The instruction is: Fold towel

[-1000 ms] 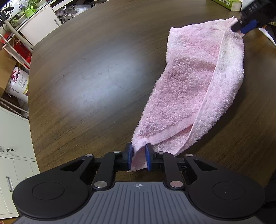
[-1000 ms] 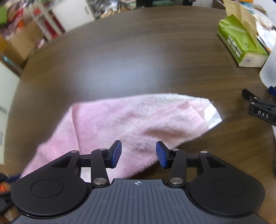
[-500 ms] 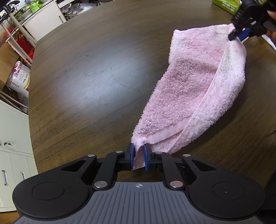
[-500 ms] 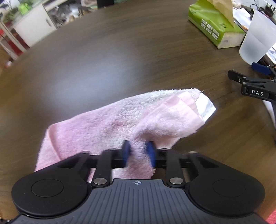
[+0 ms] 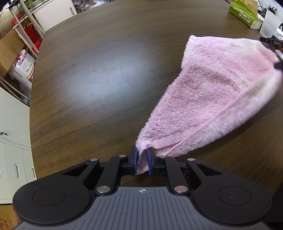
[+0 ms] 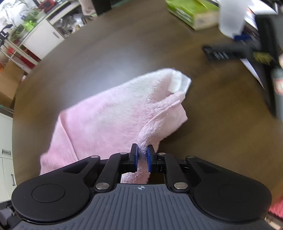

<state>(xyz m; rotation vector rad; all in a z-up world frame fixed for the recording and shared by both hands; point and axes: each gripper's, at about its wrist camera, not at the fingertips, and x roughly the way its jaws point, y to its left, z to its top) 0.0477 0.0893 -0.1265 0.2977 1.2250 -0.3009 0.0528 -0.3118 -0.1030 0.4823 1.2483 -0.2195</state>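
Note:
A pink towel (image 5: 210,92) hangs stretched above the dark wooden table (image 5: 99,74), folded lengthwise. My left gripper (image 5: 141,161) is shut on its near corner. The towel runs away to the upper right, where the right gripper's dark tip (image 5: 278,65) shows at the frame edge. In the right wrist view the towel (image 6: 113,116) drapes leftward, and my right gripper (image 6: 141,159) is shut on a pinched edge of it. A white label (image 6: 180,83) sticks out at the far corner.
A green tissue box (image 5: 245,12) and a translucent cup (image 5: 269,23) stand at the table's far right, also in the right wrist view (image 6: 192,12). A black tool (image 6: 230,51) lies near them. White cabinets (image 5: 12,138) and boxes stand beyond the left table edge.
My right gripper closed on the towel's edge and lifted it. The towel now hangs raised and stretched between both grippers, swung to the right in the left wrist view.

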